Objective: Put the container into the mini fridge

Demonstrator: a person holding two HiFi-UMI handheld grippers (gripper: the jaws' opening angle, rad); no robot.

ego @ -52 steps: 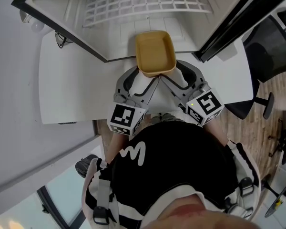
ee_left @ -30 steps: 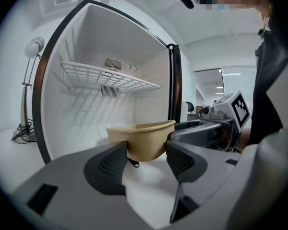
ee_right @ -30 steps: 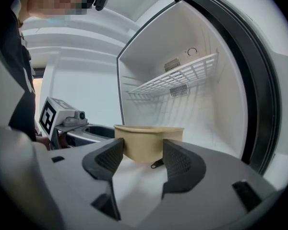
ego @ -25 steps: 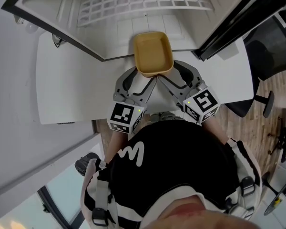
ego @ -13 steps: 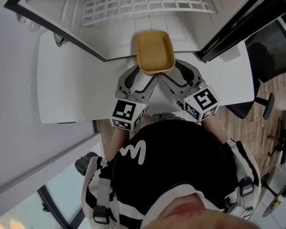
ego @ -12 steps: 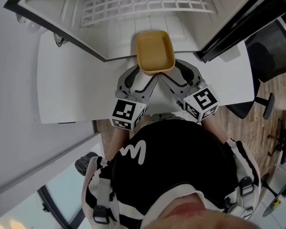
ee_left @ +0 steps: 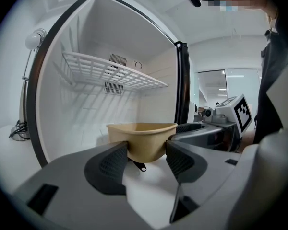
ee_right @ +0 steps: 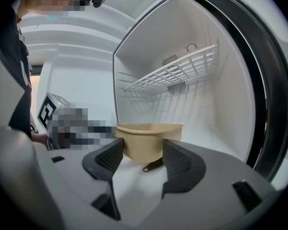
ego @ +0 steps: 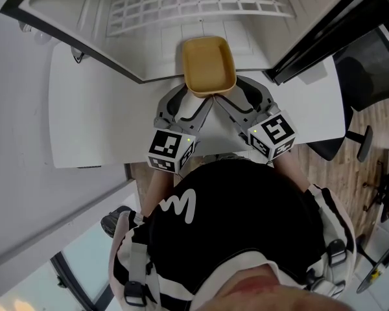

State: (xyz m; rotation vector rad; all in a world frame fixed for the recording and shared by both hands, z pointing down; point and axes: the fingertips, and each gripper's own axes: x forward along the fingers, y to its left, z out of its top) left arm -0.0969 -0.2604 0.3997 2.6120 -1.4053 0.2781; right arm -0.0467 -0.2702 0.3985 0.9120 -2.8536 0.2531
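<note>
A tan, empty, open-topped container (ego: 209, 65) hangs at the mouth of the open mini fridge (ego: 201, 31), just above its white floor. My left gripper (ego: 194, 98) is shut on the container's near left corner, and my right gripper (ego: 225, 98) is shut on its near right corner. In the left gripper view the container (ee_left: 141, 138) sits between the dark ribbed pads of the left gripper (ee_left: 146, 153). The right gripper view shows the same container (ee_right: 149, 139) pinched by the right gripper (ee_right: 143, 155). A white wire shelf (ego: 194, 2) spans the fridge above.
The fridge's black-edged door (ego: 324, 24) stands open to the right. The fridge rests on a white table (ego: 97, 109). A black office chair (ego: 369, 63) stands on the wooden floor at the right. A small round lamp (ee_left: 36, 37) sits left of the fridge.
The container and both grippers have shifted slightly forward toward the fridge interior. Both grips are unchanged.
</note>
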